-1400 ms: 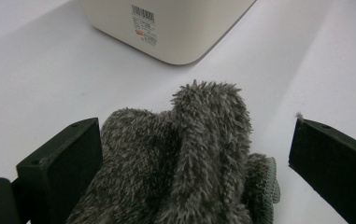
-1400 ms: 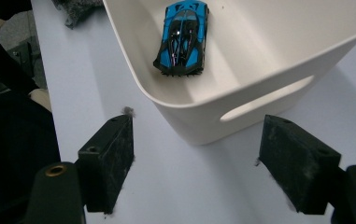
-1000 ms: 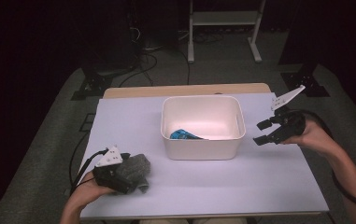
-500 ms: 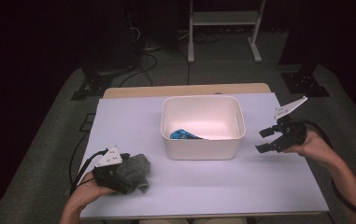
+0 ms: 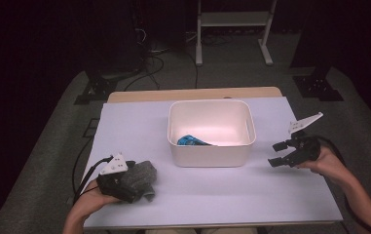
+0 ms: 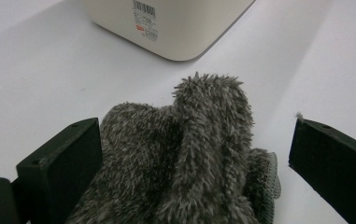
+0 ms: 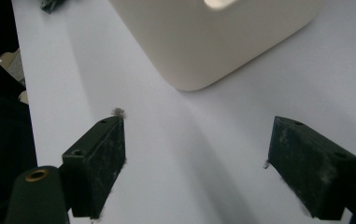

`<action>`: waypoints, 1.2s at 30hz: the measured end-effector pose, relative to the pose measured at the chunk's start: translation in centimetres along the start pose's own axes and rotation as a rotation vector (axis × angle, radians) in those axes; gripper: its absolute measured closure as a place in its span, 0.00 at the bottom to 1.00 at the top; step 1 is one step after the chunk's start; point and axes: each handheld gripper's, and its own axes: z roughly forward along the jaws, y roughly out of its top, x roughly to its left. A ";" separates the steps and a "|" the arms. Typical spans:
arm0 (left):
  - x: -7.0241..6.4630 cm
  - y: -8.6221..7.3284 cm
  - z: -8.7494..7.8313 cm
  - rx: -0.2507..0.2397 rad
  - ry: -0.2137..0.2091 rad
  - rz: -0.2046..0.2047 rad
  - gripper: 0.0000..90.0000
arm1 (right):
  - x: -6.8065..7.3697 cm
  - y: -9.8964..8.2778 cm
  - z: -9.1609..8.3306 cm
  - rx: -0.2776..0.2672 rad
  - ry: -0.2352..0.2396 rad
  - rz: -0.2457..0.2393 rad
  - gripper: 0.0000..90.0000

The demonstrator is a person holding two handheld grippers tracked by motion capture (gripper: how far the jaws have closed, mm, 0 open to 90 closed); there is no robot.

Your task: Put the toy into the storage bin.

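Left gripper (image 6: 189, 154) spread around fuzzy grey sock (image 6: 189, 158), barcode label on white bin (image 6: 166, 23), right gripper (image 7: 194, 163) released and bare above pale table (image 5: 212, 190), dark room beyond.

The sock (image 5: 141, 176) is grey and fuzzy, bunched into a soft heap with a finer knit edge showing at 1 side. It lies on the white table at the lower left of the high view, left of and below the white bin (image 5: 211, 157), well apart from it.
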 end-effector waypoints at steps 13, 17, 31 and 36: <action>0.0 -0.1 0.0 -0.004 0.002 -0.005 0.03 | -0.2 -2.5 1.4 -0.019 0.018 0.036 0.20; 0.0 -0.1 0.0 -0.002 0.002 -0.003 0.03 | -0.2 -3.3 1.7 -0.030 0.019 0.045 0.20; 0.0 -0.1 0.0 0.000 0.002 -0.003 0.03 | 0.4 -5.5 2.1 -0.075 0.018 0.052 0.19; 0.0 0.0 0.0 -0.001 -0.001 0.002 0.03 | 0.7 -6.1 2.3 -0.098 0.005 0.051 0.19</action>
